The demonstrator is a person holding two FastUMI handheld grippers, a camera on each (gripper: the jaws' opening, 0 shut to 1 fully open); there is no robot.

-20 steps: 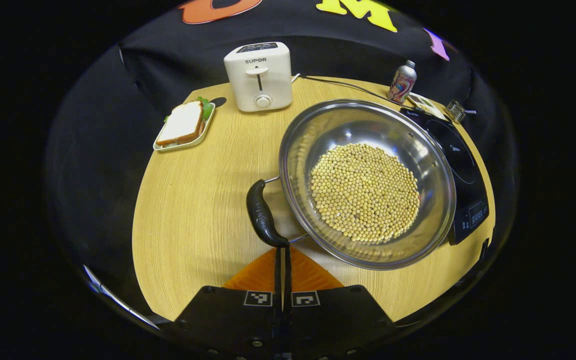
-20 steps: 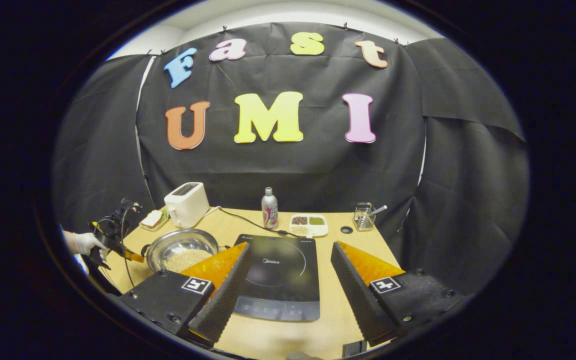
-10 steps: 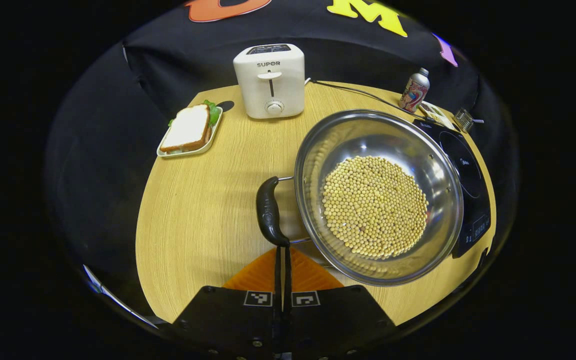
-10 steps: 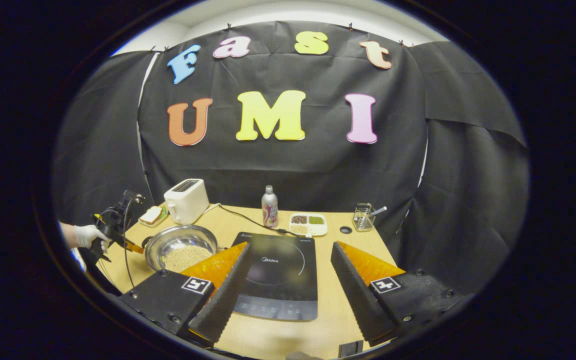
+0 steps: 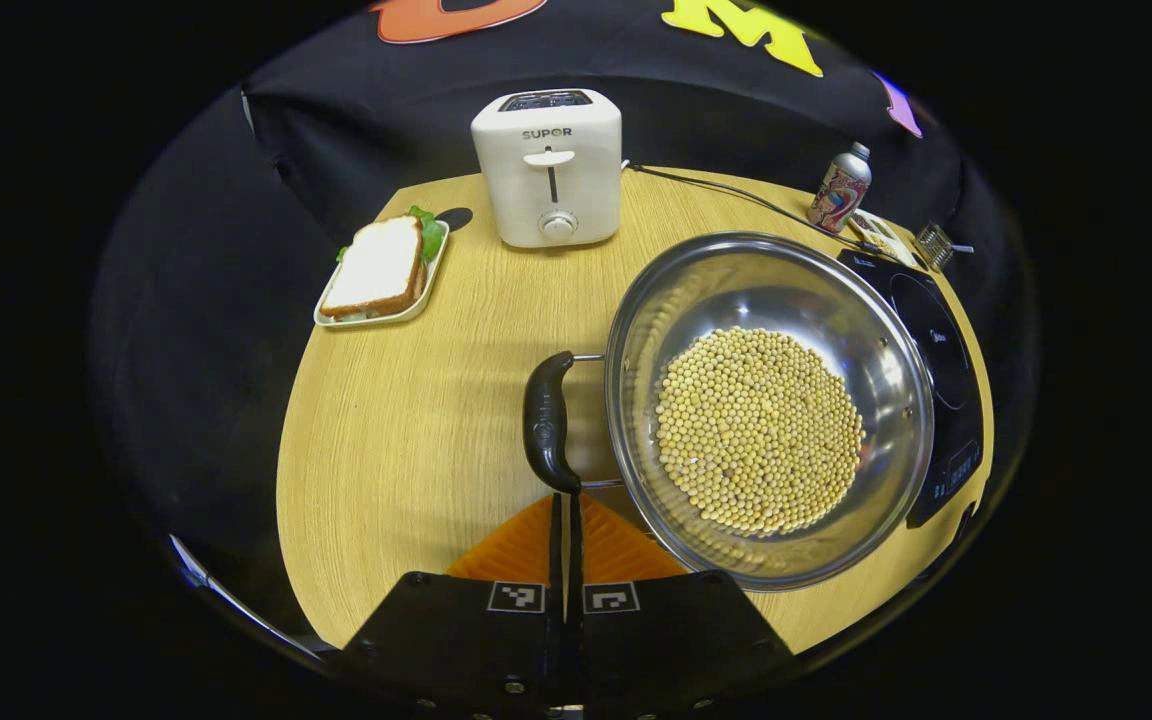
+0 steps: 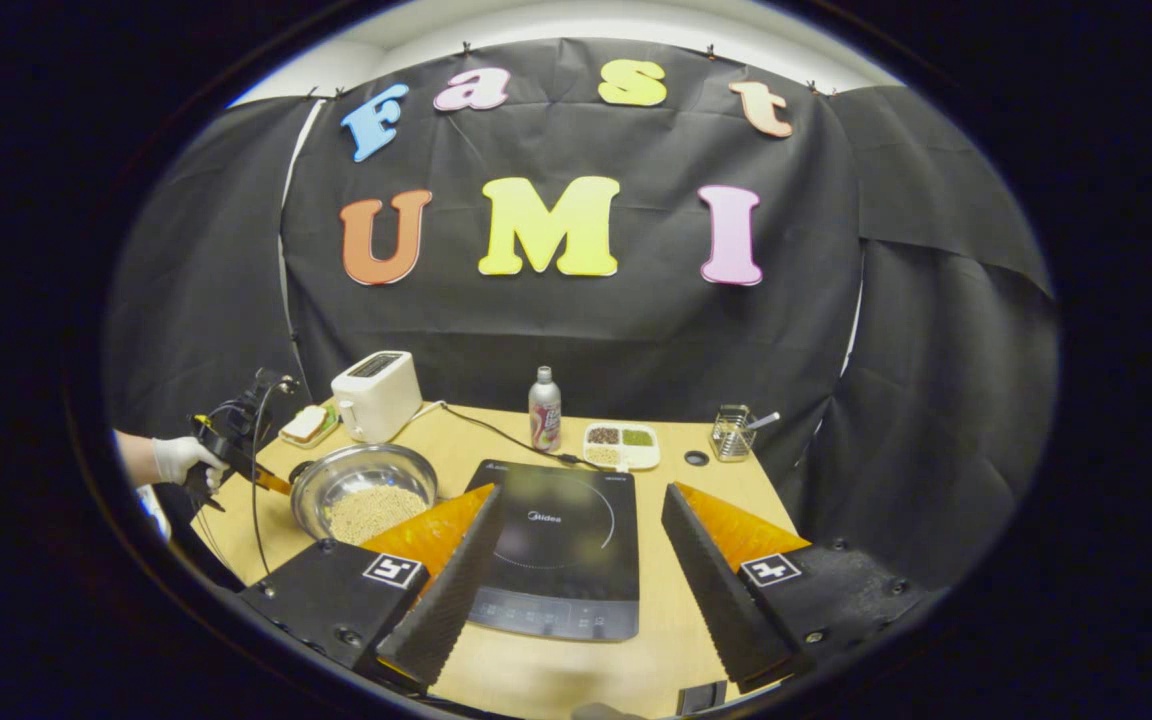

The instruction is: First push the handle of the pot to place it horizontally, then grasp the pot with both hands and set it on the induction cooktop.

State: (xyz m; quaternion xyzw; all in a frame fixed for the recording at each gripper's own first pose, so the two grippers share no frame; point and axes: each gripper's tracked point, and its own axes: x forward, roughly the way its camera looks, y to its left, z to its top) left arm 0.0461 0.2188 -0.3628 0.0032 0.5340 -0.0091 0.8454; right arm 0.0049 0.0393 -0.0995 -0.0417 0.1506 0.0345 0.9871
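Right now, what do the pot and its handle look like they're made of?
Pot: polished metal, likely stainless steel, since its inner wall throws bright mirror-like reflections. Handle: dark, moulded, faintly glossy, probably plastic, fixed to the pot by thin metal rods.

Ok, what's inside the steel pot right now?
The pot holds a heap of small round pale-yellow beans across its middle. The shiny wall above them is bare. The pot's bottom under the beans is covered.
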